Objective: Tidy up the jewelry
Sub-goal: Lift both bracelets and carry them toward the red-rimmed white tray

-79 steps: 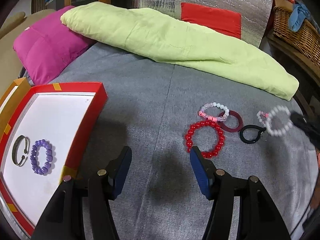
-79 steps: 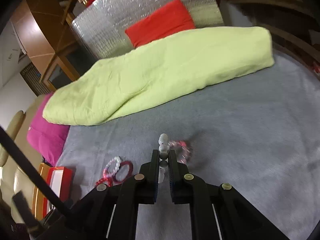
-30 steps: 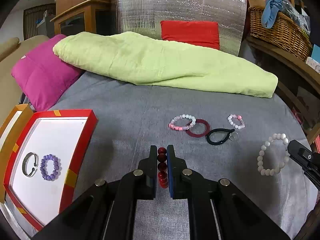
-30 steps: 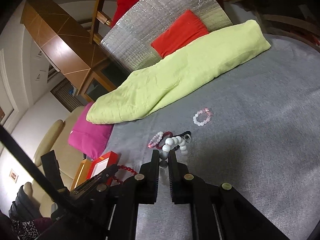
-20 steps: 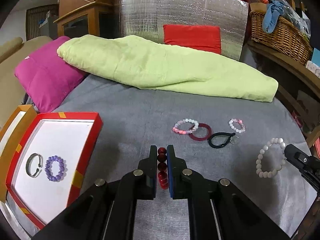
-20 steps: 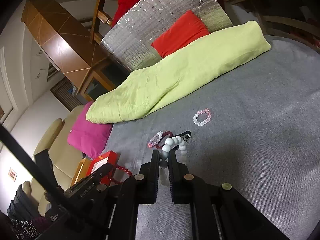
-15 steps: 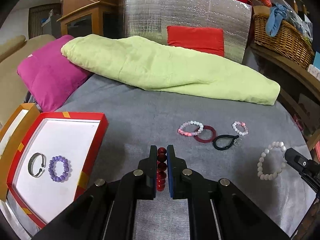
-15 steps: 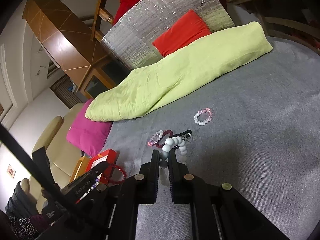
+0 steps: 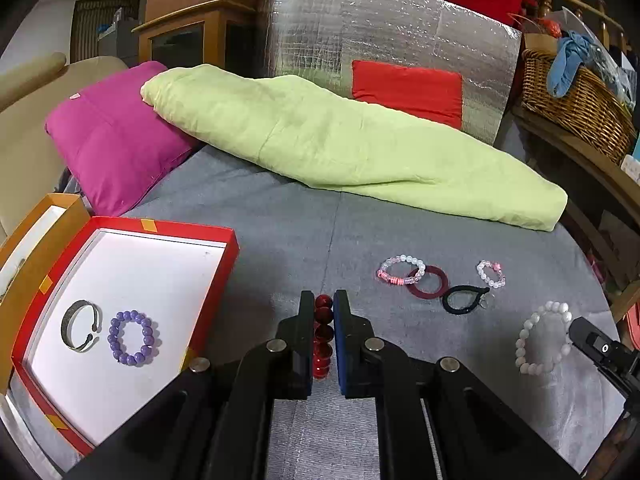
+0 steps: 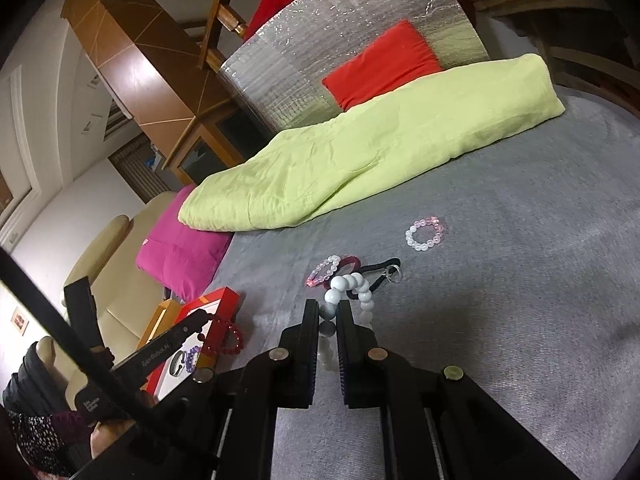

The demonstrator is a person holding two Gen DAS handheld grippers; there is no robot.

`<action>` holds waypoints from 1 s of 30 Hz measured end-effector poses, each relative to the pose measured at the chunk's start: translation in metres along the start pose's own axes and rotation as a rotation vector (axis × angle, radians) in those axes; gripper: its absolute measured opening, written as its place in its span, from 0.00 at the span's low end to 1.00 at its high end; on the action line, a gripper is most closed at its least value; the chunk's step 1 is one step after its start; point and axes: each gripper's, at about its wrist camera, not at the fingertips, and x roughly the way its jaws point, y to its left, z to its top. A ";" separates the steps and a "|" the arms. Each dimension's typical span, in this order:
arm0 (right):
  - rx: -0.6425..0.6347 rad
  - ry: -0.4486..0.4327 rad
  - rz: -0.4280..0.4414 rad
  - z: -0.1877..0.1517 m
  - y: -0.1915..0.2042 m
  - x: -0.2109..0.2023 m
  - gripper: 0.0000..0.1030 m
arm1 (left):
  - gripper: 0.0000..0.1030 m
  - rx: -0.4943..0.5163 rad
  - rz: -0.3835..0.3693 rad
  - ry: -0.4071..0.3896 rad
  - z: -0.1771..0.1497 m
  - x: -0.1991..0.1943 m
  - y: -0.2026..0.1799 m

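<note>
My left gripper (image 9: 323, 300) is shut on a red bead bracelet (image 9: 323, 334), held above the grey bedcover just right of the red box (image 9: 224, 276). In the box's white tray lie a silver cuff (image 9: 79, 331) and a purple bead bracelet (image 9: 133, 337). My right gripper (image 10: 328, 308) is shut on a white bead bracelet (image 10: 352, 286), which also hangs at the right edge of the left wrist view (image 9: 542, 338). On the cover lie a pink-white bracelet (image 9: 400, 275), a dark red ring (image 9: 427, 287), a black hair tie (image 9: 464, 299) and a small pink bracelet (image 9: 490, 274).
A long green pillow (image 9: 340, 144) and a magenta cushion (image 9: 116, 148) lie at the back of the bed. A silver foil panel (image 9: 384, 36) stands behind, a wicker basket (image 9: 576, 100) at the right. An orange lid (image 9: 36, 232) sits left of the red box.
The left gripper has carried the red bracelet leftwards, so the red box now lies nearer the view's middle. The right gripper has hardly moved and keeps the white bracelet.
</note>
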 end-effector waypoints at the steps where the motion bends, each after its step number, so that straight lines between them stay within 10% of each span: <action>1: -0.003 0.002 0.001 0.000 0.001 0.000 0.09 | 0.09 0.001 0.001 -0.003 0.000 -0.001 0.001; 30: -0.124 0.101 -0.019 -0.023 0.030 0.030 0.09 | 0.09 -0.139 0.084 -0.027 0.005 -0.014 0.090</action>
